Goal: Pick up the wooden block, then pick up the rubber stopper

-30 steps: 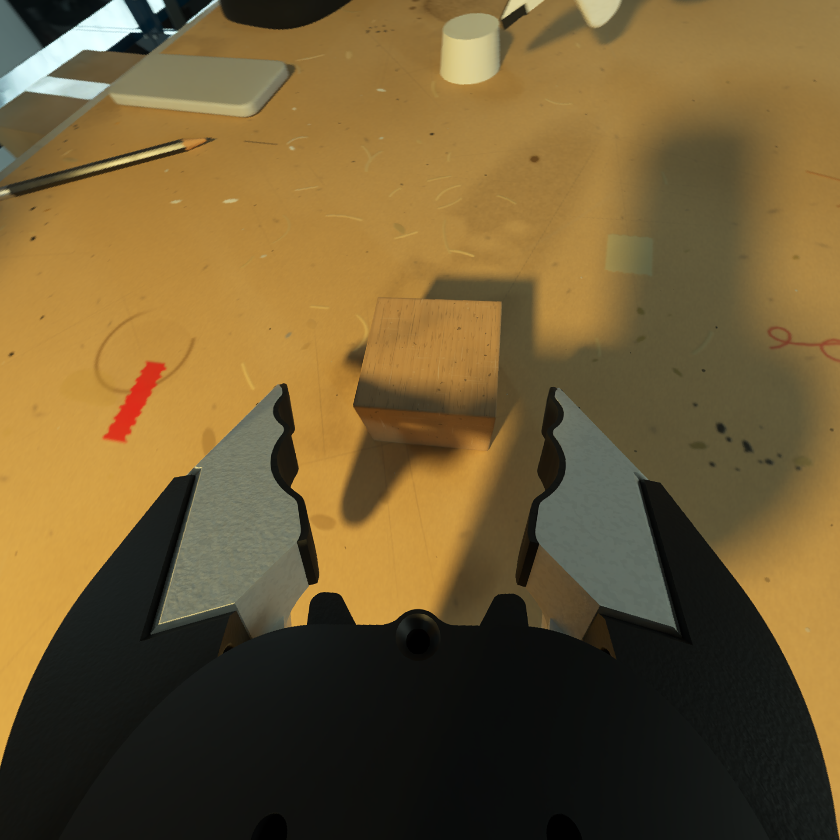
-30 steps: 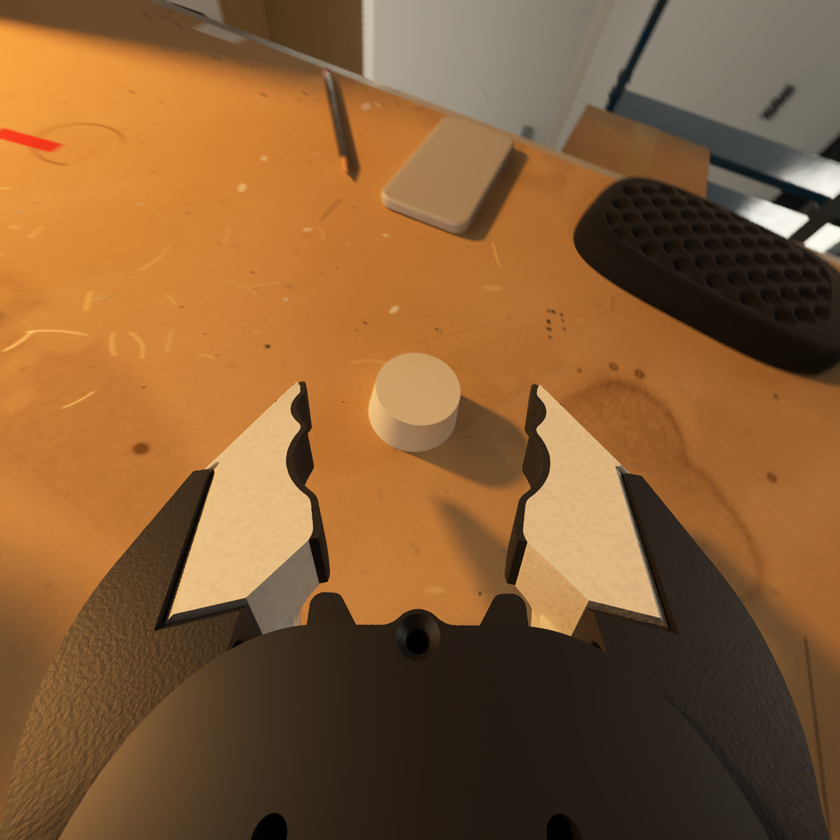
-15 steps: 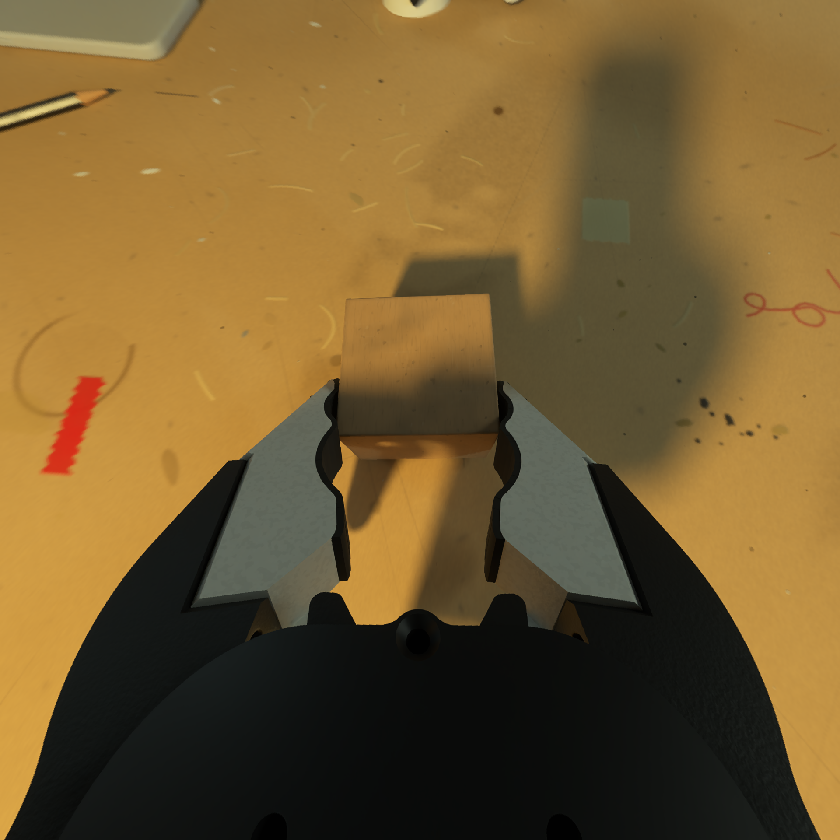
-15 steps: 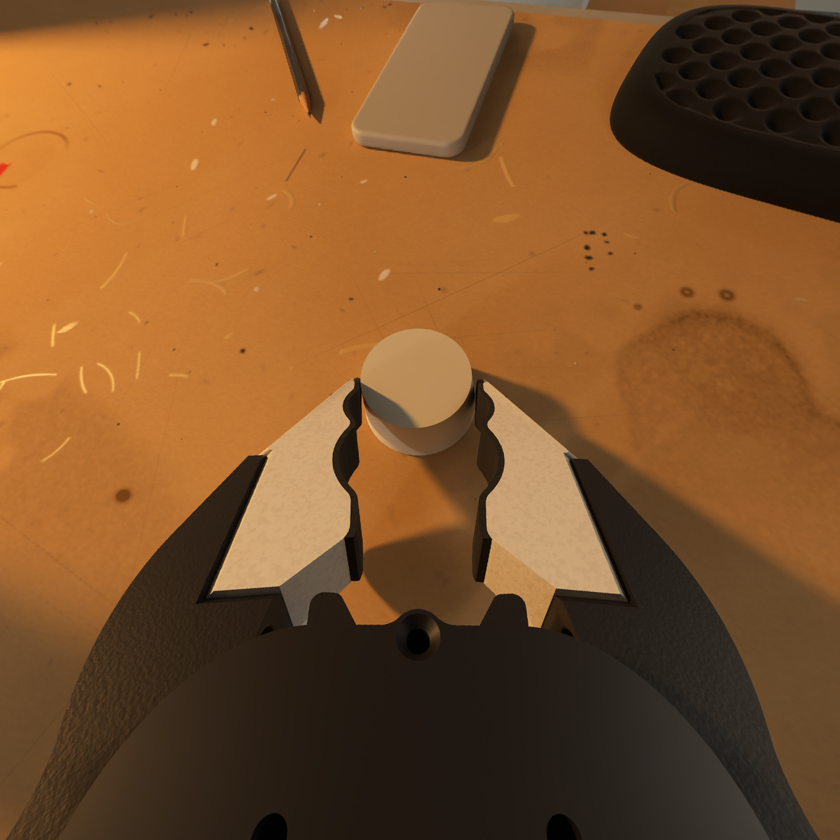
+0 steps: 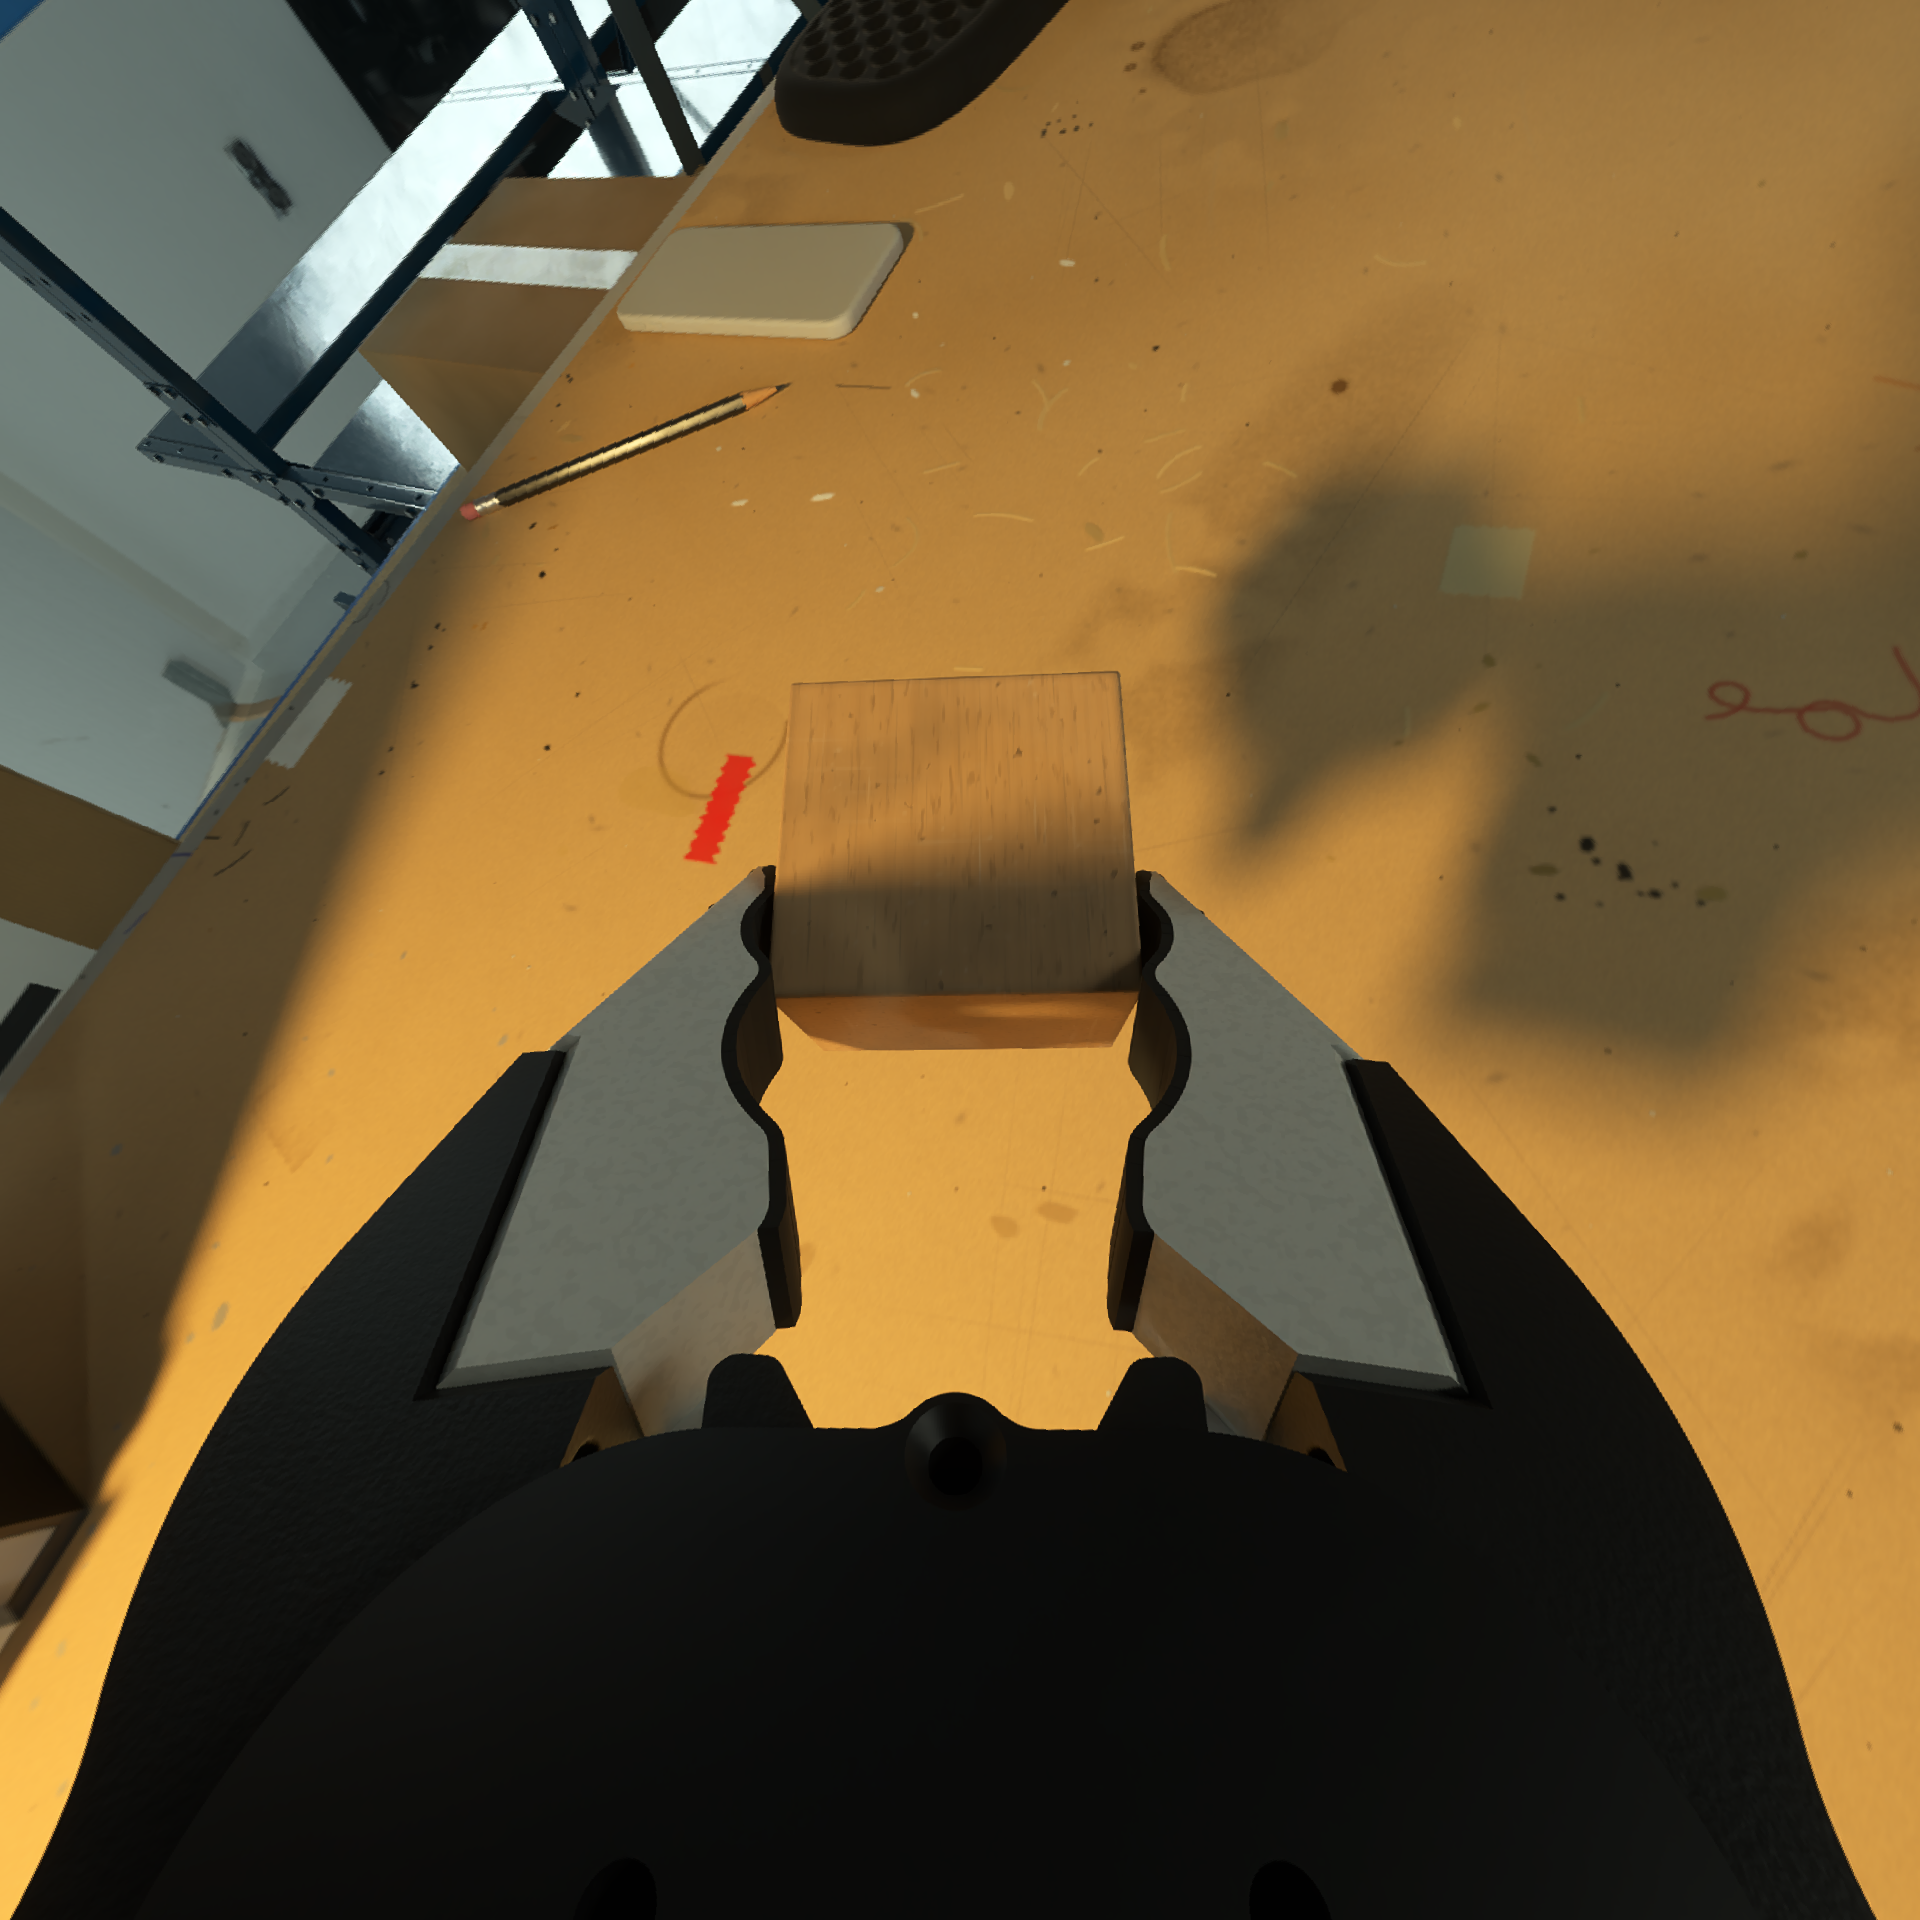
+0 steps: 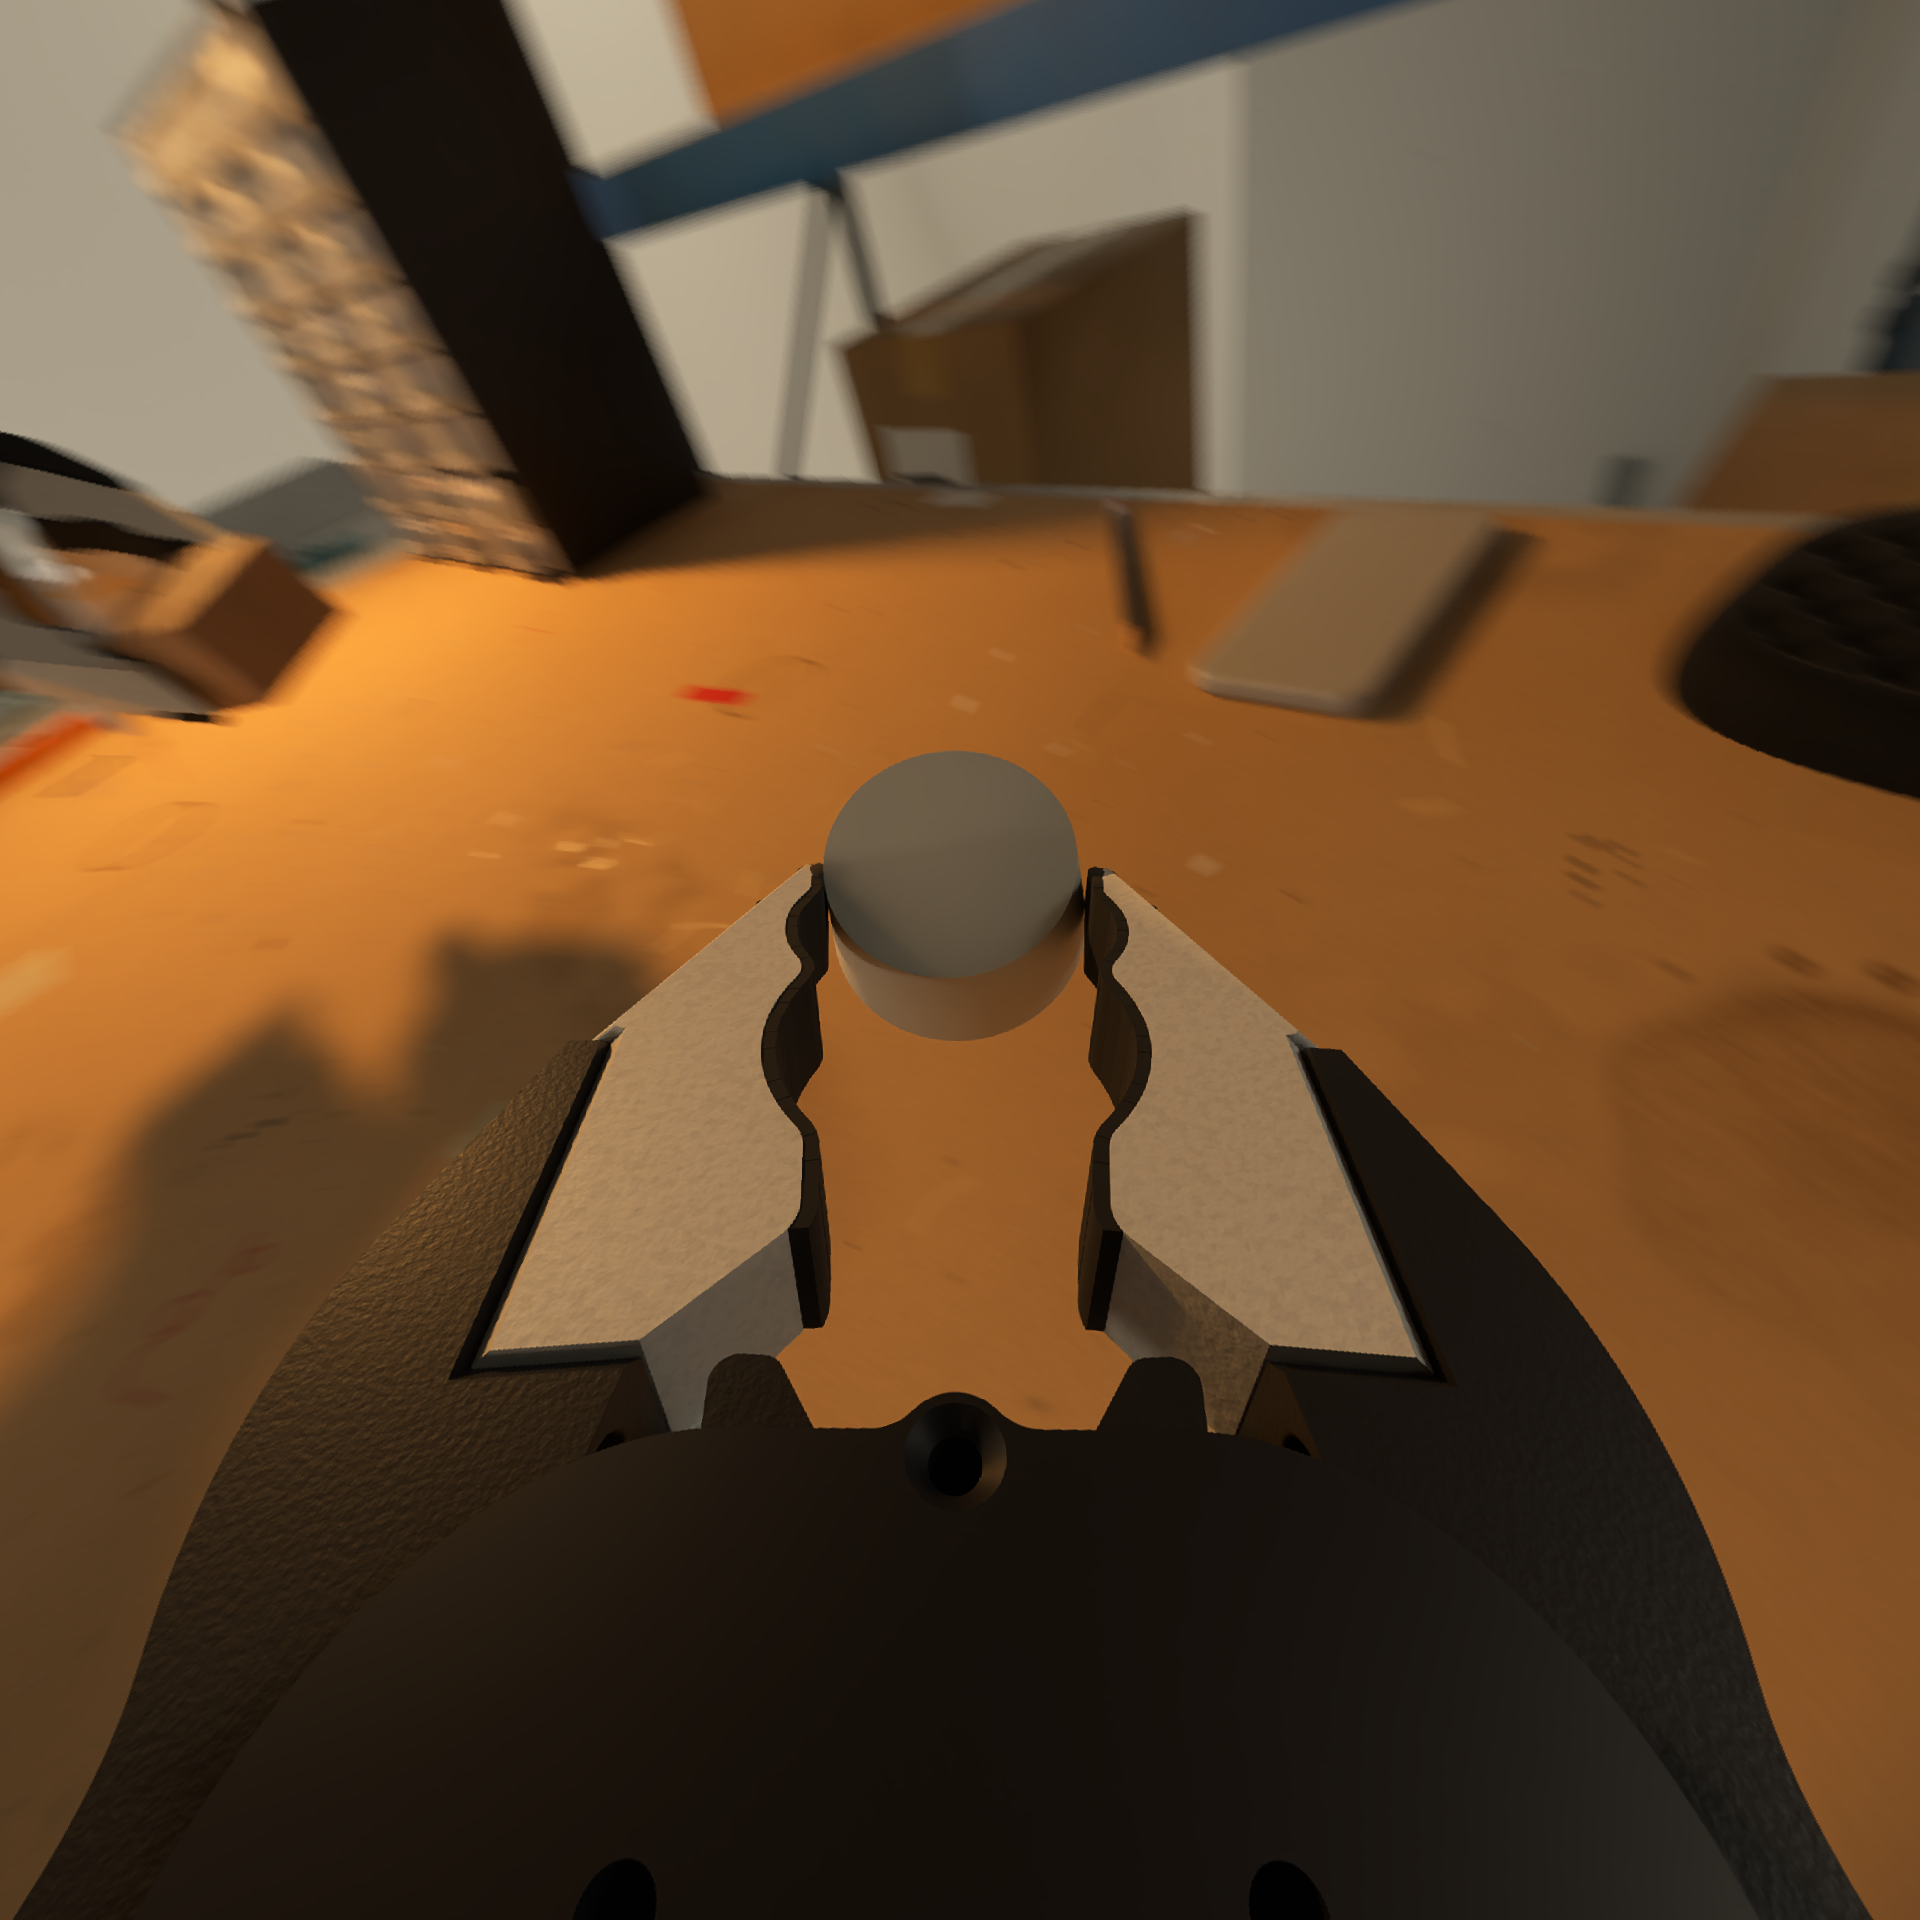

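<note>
- Gripping the wooden block (image 5: pixel 954 831), the left gripper (image 5: pixel 954 914) has both fingertips pressed flat against the block's two side faces, clamped on it near the tips.
- The block sits between the fingers with its grained top face toward the camera and a lit lower face below; table surface shows under that face, so it appears to be held clear of the tabletop (image 5: pixel 1351 312).
- Beside the block on the left, a red jagged strip (image 5: pixel 719 808) and a faint ring mark lie on the table.
- Farther off in the left wrist view lie a pencil (image 5: pixel 623 452), a pale flat rounded slab (image 5: pixel 764 278) and a black perforated mat (image 5: pixel 883 73) at the table's far edge; a broad dark shadow covers the table to the right.
- The right gripper (image 6: pixel 954 894) is clamped on the rubber stopper (image 6: pixel 951 883), its fingertips touching the stopper's round sides.
- The stopper is pale, with its flat circular face toward the camera, and looks lifted off the table.
- The background in the right wrist view is blurred: the pencil (image 6: pixel 1130 577), the slab (image 6: pixel 1340 613) and the dark mat (image 6: pixel 1829 644) can be made out on the table, with a dark tilted panel (image 6: pixel 436 291) at upper left.
</note>
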Controlling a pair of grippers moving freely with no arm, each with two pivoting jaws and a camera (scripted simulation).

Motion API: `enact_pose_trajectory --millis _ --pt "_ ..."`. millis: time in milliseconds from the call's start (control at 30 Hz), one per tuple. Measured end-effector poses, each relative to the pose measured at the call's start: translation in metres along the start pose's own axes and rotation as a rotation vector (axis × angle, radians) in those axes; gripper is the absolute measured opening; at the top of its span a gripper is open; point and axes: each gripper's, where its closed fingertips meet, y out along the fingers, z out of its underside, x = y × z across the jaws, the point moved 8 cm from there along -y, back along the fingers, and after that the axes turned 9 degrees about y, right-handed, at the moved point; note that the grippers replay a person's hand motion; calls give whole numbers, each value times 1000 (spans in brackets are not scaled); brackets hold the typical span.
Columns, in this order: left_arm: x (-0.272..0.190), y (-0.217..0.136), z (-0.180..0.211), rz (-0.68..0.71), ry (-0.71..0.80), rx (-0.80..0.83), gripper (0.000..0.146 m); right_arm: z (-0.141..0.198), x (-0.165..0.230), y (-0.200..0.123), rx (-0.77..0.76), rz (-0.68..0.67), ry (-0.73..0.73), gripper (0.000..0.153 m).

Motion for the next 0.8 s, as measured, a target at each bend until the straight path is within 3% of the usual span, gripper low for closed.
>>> enact_pose_trajectory --millis 100,300,467,600,800 --pt "3 -6 2 0 28 38 67 -12 28 8 -6 -212 -22 49" --pt "5 -9 3 8 29 40 67 -29 71 36 118 -318 -190 49" --pt "8 -13 5 -14 32 81 67 -27 103 77 298 -530 -265 49" --pt "10 -17 6 -30 26 76 67 -2 125 118 525 -513 -479 49" --pt "13 -18 5 -41 6 67 67 14 130 137 634 -520 -521 49"
